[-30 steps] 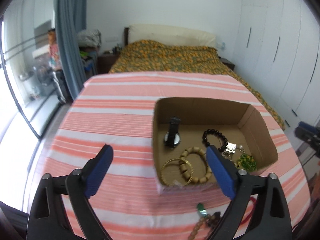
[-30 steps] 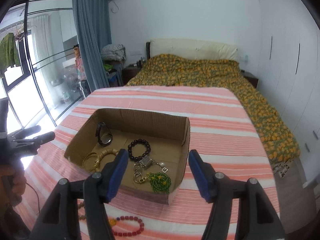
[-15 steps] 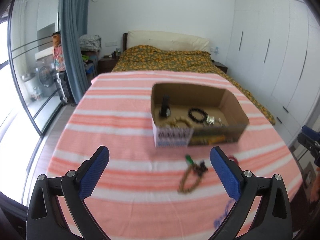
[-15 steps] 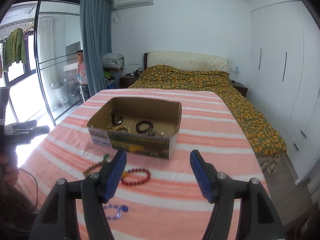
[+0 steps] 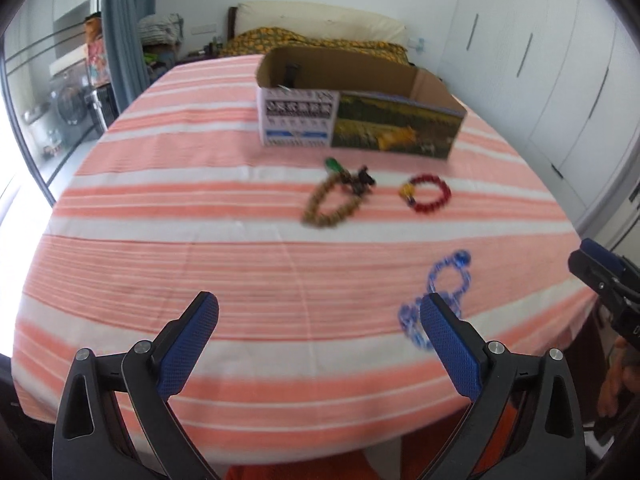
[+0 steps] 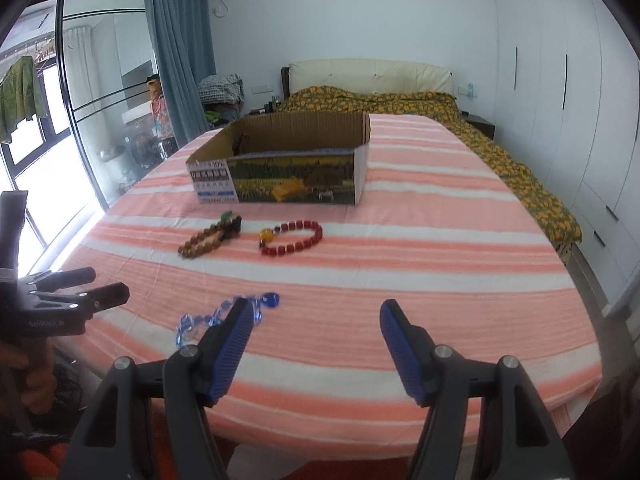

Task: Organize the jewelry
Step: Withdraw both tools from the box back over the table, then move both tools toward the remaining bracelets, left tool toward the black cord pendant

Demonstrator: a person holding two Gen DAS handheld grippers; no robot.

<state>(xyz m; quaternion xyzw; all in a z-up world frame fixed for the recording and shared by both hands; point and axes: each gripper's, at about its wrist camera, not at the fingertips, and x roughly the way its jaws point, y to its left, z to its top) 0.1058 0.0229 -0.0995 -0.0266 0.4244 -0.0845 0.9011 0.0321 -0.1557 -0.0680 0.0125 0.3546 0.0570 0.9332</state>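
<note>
A bright bedroom, with a desk [image 6: 440, 248] under a pink-and-white striped cloth. Far back stands an open cardboard box [image 6: 280, 168]. Before it lie a brown bead bracelet [image 6: 208, 236] and a red bead bracelet [image 6: 294, 238]; nearest me, a blue crystal bracelet [image 6: 224, 314]. My left tool [image 5: 318, 338] and right tool [image 6: 316, 346] both hang released, holding nothing. I judge the blue piece comes next: I should straddle one strand, close gently, and lift it clear before carrying it to the box. The box's printed label is too blurred to read.
</note>
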